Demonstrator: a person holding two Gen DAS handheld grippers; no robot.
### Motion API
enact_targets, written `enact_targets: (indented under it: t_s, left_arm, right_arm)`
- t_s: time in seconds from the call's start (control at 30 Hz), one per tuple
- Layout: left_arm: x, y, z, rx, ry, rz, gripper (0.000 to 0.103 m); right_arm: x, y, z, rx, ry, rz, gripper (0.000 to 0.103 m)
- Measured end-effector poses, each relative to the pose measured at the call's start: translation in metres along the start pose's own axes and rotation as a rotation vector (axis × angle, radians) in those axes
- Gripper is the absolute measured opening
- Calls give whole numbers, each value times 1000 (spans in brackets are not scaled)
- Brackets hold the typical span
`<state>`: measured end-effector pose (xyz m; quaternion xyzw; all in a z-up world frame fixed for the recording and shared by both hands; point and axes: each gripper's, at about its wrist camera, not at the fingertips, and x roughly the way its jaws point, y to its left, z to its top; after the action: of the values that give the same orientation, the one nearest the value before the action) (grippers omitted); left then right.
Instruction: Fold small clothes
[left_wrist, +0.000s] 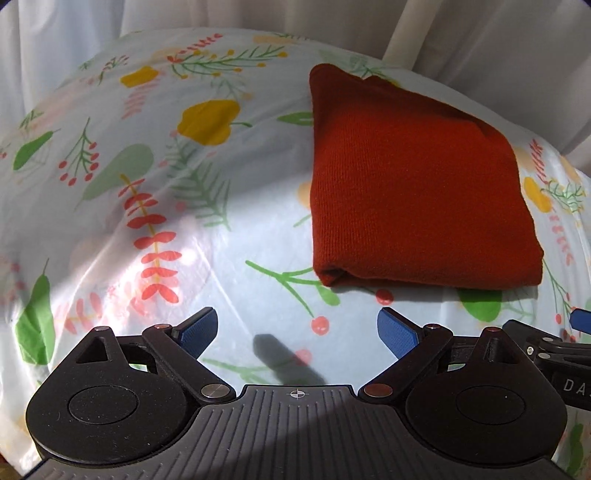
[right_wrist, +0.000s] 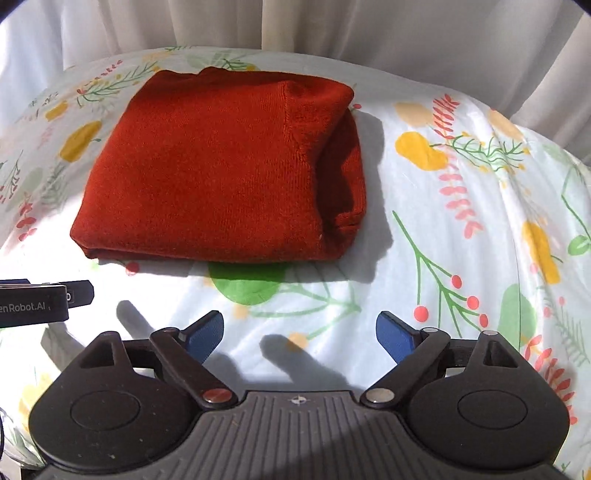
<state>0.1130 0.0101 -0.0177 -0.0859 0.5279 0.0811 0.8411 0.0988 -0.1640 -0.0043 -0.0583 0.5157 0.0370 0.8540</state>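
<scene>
cloth: red knitted garment (right_wrist: 218, 170), folded into a thick squarish bundle, lying flat on the flowered sheet (right_wrist: 461, 258)
feel: looks soft, light and limp; the ribbed knit should grip the pads well, but the layers will likely slide apart if lifted by one layer only
hold point: best guess is the near folded edge or a near corner, pinching all the layers together; the right side shows loose open layers, so a poorer spot
left claw (left_wrist: 297, 328): jaws spread wide, nothing between them, hovering over the sheet
right claw (right_wrist: 299, 334): jaws spread wide too, holding nothing
cloth vs left claw: ahead and to its right, apart, not touching
cloth vs right claw: ahead and a little left, near edge apart from the blue pads (right_wrist: 207, 334)
fold state: looks done or nearly done
</scene>
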Motion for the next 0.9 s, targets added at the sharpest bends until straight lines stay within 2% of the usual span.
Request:
enact_targets:
  t_s: [0.1,0.37,0.9]
  left_arm:
    - [-3,-8,1,33,-2,17,97]
    - [-3,-13,-2,54,16,39,97]
    - [-5,-15,-2,64,8,49,98]
  right_arm:
    - [-7,3,9,-1,-13,-1,99]
    - [-10,4,18,50,41,-11,99]
    - [-10,0,20,69,55,-19,99]
